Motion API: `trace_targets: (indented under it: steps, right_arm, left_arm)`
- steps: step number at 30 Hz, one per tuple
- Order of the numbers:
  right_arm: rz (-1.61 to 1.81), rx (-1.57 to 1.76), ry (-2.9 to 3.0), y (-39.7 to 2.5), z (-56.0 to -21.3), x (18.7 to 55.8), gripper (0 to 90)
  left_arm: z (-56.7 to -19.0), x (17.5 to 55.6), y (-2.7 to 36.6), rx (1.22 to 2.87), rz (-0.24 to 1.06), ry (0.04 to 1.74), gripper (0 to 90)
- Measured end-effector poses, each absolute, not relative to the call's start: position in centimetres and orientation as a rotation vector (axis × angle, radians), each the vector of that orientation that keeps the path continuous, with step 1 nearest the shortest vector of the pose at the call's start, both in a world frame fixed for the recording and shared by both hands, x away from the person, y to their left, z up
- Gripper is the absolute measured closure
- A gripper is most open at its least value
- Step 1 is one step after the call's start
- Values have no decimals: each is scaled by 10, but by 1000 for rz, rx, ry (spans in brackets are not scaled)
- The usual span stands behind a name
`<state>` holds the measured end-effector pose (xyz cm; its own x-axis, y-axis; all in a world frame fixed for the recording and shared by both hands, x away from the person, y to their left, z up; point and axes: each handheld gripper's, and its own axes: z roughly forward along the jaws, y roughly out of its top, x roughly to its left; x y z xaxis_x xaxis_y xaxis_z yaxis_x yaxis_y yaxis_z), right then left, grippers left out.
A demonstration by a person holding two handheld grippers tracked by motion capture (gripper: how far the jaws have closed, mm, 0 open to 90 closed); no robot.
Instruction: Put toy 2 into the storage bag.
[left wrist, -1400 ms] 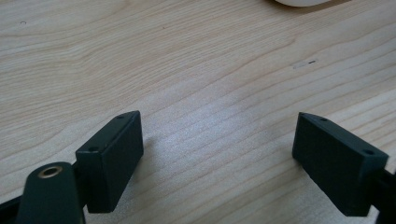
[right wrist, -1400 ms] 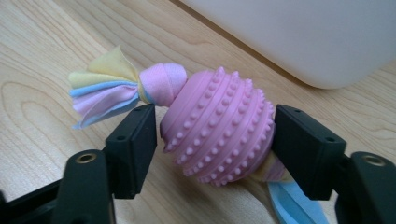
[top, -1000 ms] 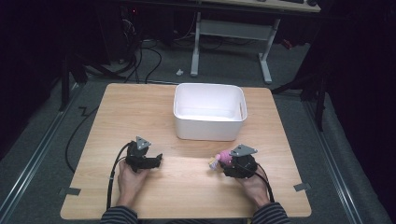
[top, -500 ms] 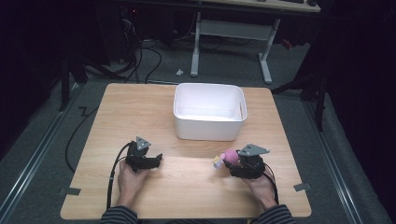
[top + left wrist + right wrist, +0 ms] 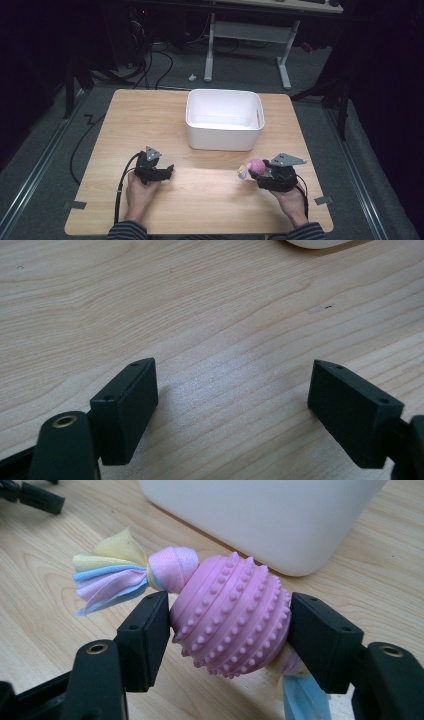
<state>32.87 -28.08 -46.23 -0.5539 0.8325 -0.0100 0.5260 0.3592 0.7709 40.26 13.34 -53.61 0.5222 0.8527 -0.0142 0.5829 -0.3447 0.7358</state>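
Note:
A pink knobbly ball toy with pastel fleece tails at both ends sits clamped between the jaws of my right gripper, held a little above the wood. In the high view the toy and right gripper are at the table's front right. My left gripper rests at the front left, pointing right. In the left gripper view its jaws stand wide apart over bare wood, so the left gripper is open and empty.
A white plastic bin, with nothing visible inside, stands at the middle back of the wooden table; its wall is close ahead of the toy. Cables trail from both grippers. Desk legs and floor cables lie beyond the table.
My right gripper with the toy has shifted slightly to the right and lifted a little. The left gripper has stayed put.

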Motion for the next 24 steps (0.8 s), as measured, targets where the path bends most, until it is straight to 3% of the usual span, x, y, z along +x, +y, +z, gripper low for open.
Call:
trace_targets:
  steps: [24]
  right_arm:
    - [1152, 1153, 2176, -310, -396, 335, 348]
  left_arm:
    - [-536, 403, 134, 2063, 490, 1164, 208]
